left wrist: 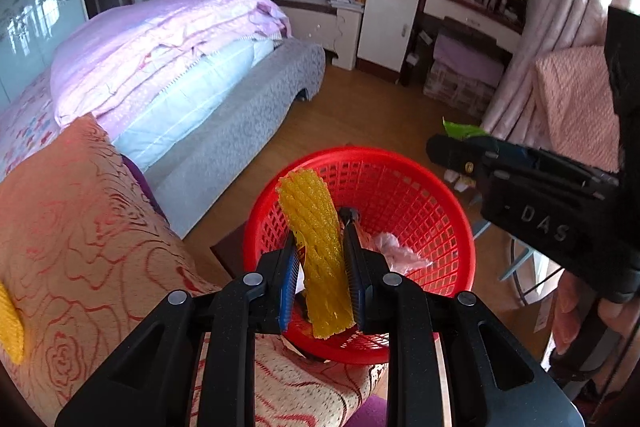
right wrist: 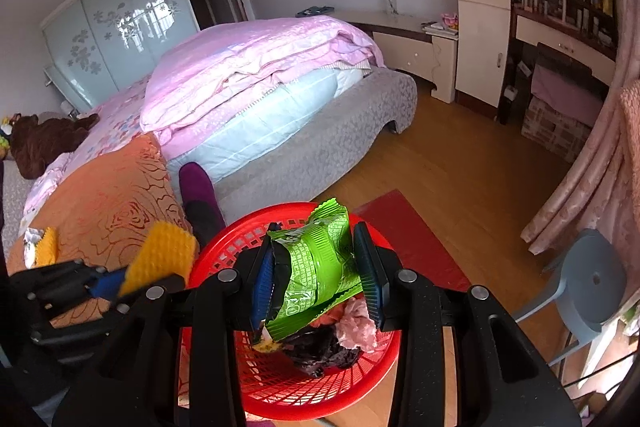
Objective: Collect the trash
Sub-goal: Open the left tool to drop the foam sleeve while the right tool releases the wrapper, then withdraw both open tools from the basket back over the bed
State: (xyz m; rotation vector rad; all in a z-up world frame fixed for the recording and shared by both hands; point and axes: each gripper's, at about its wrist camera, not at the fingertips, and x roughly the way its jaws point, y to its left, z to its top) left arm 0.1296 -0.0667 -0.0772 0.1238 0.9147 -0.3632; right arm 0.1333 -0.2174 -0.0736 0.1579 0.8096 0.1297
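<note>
My left gripper [left wrist: 320, 227] is shut on a yellow foam net sleeve [left wrist: 314, 239] and holds it over the near rim of the red mesh basket [left wrist: 420, 203]. My right gripper [right wrist: 316, 231] is shut on a green snack wrapper [right wrist: 316, 267] above the same basket [right wrist: 248, 367]. The basket holds pink plastic [right wrist: 358, 323] and a dark wrapper [right wrist: 320, 351]. The right gripper also shows in the left wrist view [left wrist: 436, 151], over the basket's right side. The left gripper also shows in the right wrist view [right wrist: 120, 283] with the yellow sleeve [right wrist: 160, 259].
An orange rose-patterned cushion [left wrist: 80, 247] lies left of the basket, with another yellow foam piece [right wrist: 46, 247] on it. A bed with pink bedding [right wrist: 260, 67] is behind. A blue-grey stool [right wrist: 592, 287] and curtain [right wrist: 588, 187] stand to the right. Wooden floor [right wrist: 460, 155] lies beyond.
</note>
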